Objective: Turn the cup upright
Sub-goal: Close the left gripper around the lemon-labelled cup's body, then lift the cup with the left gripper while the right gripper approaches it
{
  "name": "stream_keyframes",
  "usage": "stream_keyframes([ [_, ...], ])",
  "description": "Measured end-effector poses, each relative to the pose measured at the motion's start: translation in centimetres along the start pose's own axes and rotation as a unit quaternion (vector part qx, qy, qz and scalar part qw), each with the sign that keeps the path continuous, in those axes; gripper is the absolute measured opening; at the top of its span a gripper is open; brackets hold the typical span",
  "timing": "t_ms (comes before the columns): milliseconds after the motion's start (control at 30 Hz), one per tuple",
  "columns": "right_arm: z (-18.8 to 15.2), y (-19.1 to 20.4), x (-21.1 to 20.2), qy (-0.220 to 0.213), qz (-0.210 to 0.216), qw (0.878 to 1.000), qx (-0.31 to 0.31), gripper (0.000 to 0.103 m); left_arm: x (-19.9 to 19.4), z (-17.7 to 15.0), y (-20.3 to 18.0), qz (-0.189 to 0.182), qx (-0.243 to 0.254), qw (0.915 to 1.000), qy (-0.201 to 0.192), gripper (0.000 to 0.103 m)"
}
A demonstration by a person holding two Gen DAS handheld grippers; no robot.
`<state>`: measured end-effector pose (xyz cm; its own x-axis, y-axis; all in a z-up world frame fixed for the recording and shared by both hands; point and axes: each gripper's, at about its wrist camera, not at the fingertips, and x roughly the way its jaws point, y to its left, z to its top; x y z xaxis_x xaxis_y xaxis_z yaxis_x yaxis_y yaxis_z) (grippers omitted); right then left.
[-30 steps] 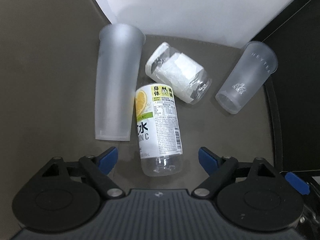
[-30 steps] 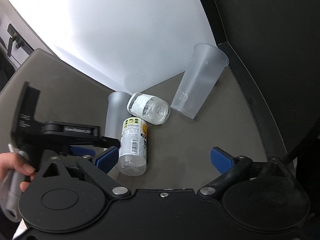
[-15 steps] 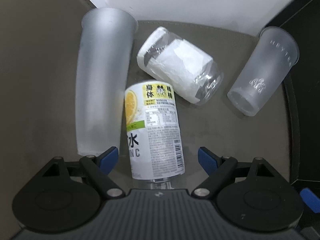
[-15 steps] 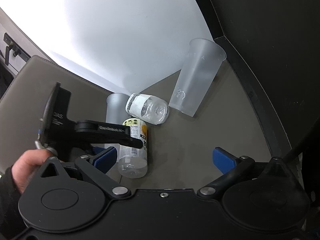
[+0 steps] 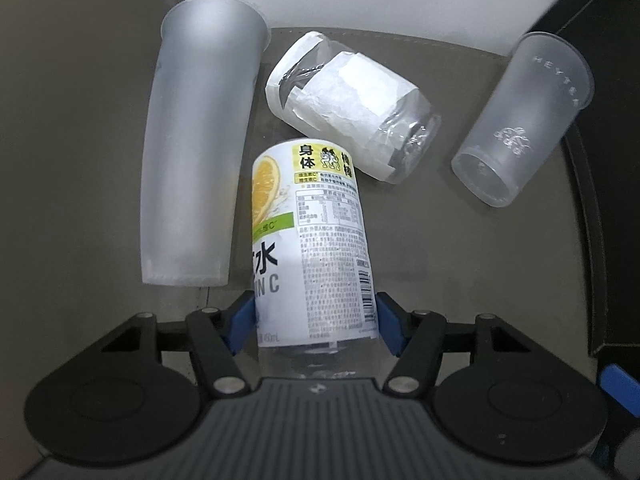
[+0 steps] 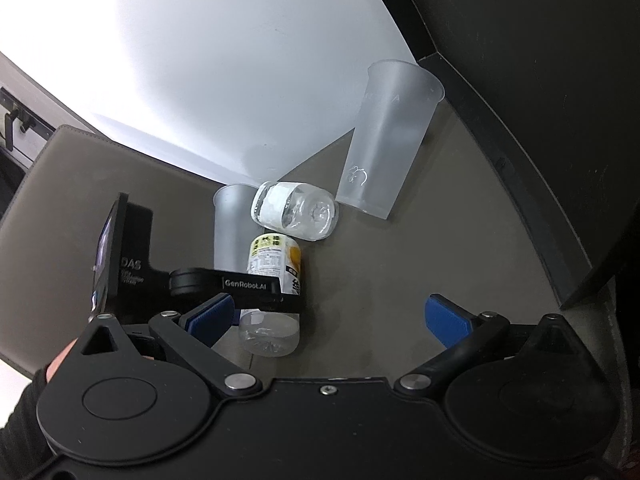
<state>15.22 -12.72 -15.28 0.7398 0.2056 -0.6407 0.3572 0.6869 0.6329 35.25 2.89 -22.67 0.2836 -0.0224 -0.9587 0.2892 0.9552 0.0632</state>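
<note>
Left wrist view: the left tongs (image 5: 316,324) clench the lying lemon bottle (image 5: 312,248) near its base, between the blue pads. The right tongs (image 6: 328,318) hang released over the bench (image 6: 420,272). Likely next, the bottle needs tipping upright without knocking the frosted cup (image 5: 196,152) just beside it.

1. The clear plastic bottle with the yellow lemon label (image 5: 316,248) has its base end hidden at 6 o'clock behind the left gripper (image 5: 314,322); whether the blue pads touch it cannot be told.
2. In the right wrist view, the black left gripper body (image 6: 224,284) covers the bottle's middle.
3. The tall frosted plastic cup (image 6: 230,232) at 9 o'clock of the bottle is half hidden there.
4. The label print is too small to read.
</note>
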Motion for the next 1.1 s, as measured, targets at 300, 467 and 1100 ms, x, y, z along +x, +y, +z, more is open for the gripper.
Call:
stream_keyframes([
  [300, -0.1, -0.3, 0.2, 0.005, 0.028, 0.999, 0.034, 0.103, -2.5, -2.0, -0.3, -0.027, 0.020, 0.9992, -0.021, 0.062],
  [467, -0.2, -0.7, 0.2, 0.009, 0.049, 0.997, 0.058, 0.103, -4.0, -3.2, -0.7, -0.043, 0.031, 0.9981, -0.031, 0.062],
  [1100, -1.2, -1.8, 2.3, 0.058, 0.135, 0.974, 0.173, 0.103, -11.2, -9.0, -0.7, -0.103, 0.075, 0.9890, -0.076, 0.062],
])
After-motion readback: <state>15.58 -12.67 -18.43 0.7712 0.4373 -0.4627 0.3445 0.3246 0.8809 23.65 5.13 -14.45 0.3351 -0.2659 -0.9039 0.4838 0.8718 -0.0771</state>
